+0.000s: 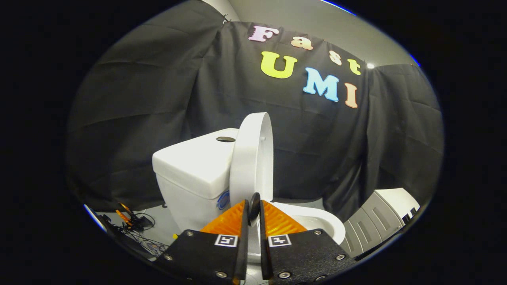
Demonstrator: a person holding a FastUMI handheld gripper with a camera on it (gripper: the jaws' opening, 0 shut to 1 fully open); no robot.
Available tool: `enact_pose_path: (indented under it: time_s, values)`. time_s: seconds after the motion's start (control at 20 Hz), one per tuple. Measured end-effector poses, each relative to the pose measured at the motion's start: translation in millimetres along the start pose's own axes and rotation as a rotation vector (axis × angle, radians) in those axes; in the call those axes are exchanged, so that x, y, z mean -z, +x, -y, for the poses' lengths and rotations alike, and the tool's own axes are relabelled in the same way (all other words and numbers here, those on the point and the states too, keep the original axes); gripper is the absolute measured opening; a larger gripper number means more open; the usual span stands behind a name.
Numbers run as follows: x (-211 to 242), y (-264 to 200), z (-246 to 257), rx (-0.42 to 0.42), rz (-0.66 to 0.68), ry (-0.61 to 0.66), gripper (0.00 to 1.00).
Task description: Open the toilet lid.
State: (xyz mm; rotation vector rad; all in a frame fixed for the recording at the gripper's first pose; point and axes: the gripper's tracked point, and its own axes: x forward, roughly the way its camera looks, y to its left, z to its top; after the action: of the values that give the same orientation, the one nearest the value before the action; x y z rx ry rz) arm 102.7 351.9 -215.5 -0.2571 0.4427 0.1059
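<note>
The white toilet lid [251, 158] stands upright, seen almost edge-on, its back towards the tank [194, 166]. The open seat and bowl [317, 223] lie to the right of the lid's base. My gripper [254, 208] sits low, just in front of the lid's lower edge. Its orange fingers [227, 221] are drawn together with only a thin slit between them. Nothing white shows between the tips, and I see no grip on the lid. A dark flush button [225, 139] sits on top of the tank.
A grey and white ribbed plastic unit [376, 221] stands on the floor right of the bowl. Cables and an orange-black tool [132, 221] lie on the grey floor left of the tank. Black cloth walls close in behind.
</note>
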Motion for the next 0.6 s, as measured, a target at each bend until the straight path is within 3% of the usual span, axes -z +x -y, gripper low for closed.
enact_pose_path:
  time_s: [0.2,0.3,0.35,0.45,0.6]
  values:
    - [15.2,-12.1,-11.5,-0.042,-0.042,0.005,0.35]
    - [16.6,-22.0,-16.2,-0.065,-0.049,0.017,0.58]
    - [16.8,-26.7,-17.7,-0.076,-0.051,0.018,0.76]
    - [14.6,-37.3,-21.0,-0.104,-0.047,0.019,0.95]
    - [3.7,-55.7,-9.2,-0.135,-0.019,0.045,0.95]
